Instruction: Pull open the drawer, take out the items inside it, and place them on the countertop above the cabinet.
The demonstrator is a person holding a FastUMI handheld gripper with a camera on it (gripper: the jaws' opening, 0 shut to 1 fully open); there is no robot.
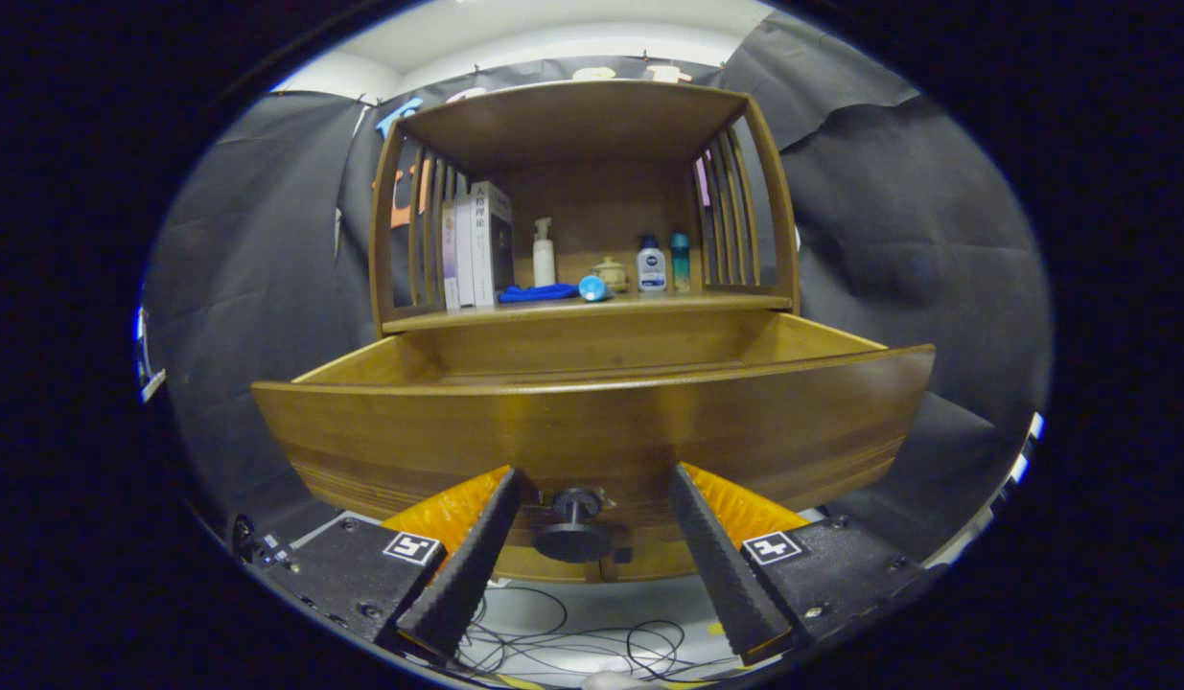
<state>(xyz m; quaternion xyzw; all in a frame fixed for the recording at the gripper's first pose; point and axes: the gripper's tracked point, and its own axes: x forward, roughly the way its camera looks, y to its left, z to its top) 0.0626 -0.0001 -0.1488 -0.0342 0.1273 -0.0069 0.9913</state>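
The gripper point(592, 498) is hanging with fingers spread apart, gripping nothing — the knob point(574, 525) sitting between them untouched; the drawer point(592, 422) is standing pulled out, its hidden inside lying above and beyond the fingertips

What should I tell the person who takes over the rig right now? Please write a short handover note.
Gripper: fingers open, one on each side of the drawer knob, not pressing it.
Drawer: pulled out, standing open below the countertop. Its inside is hidden behind the front panel, so I cannot tell what remains in it.
Countertop already holds books, bottles, a blue cloth and a small jar.
Done: drawer opened.
Left: look inside, lift any items out, set them on the countertop.
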